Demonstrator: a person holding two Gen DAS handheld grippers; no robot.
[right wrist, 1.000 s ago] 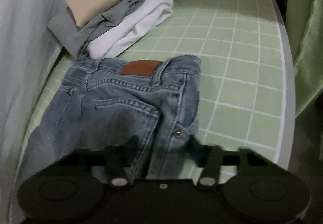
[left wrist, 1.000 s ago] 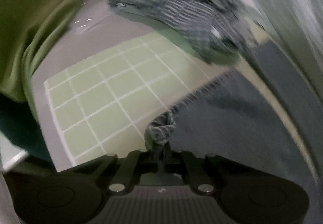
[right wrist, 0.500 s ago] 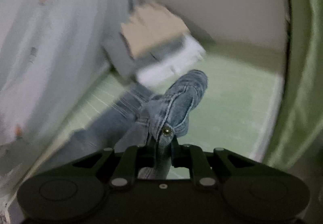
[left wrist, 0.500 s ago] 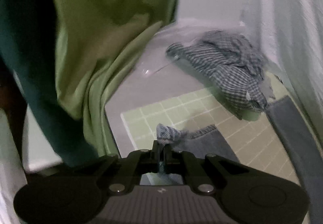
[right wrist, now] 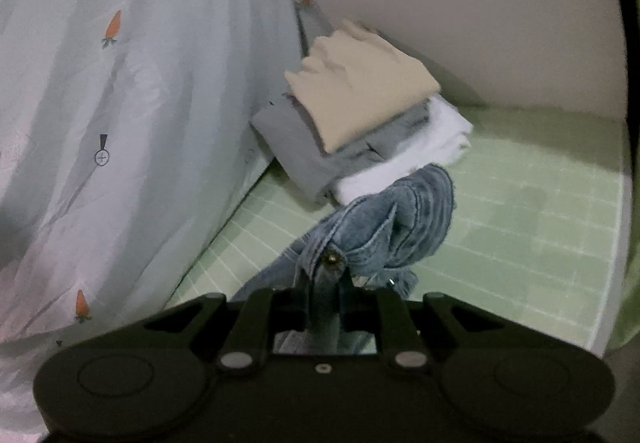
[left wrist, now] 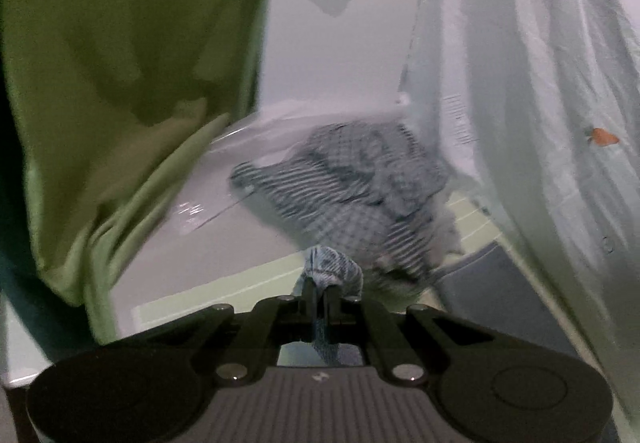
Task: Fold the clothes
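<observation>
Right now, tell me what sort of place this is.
Probably a home laundry-folding spot: a green grid mat on a table against a wall, a stack of folded clothes, a crumpled checked shirt, and a carrot-print sheet hanging beside it.

Green grid mat (right wrist: 532,219), carrot-print sheet (right wrist: 132,91), olive curtain (left wrist: 120,63).

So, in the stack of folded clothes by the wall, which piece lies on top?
The beige piece lies on top. Under it is a grey garment, and the white one is at the bottom, on the green grid mat.
</observation>
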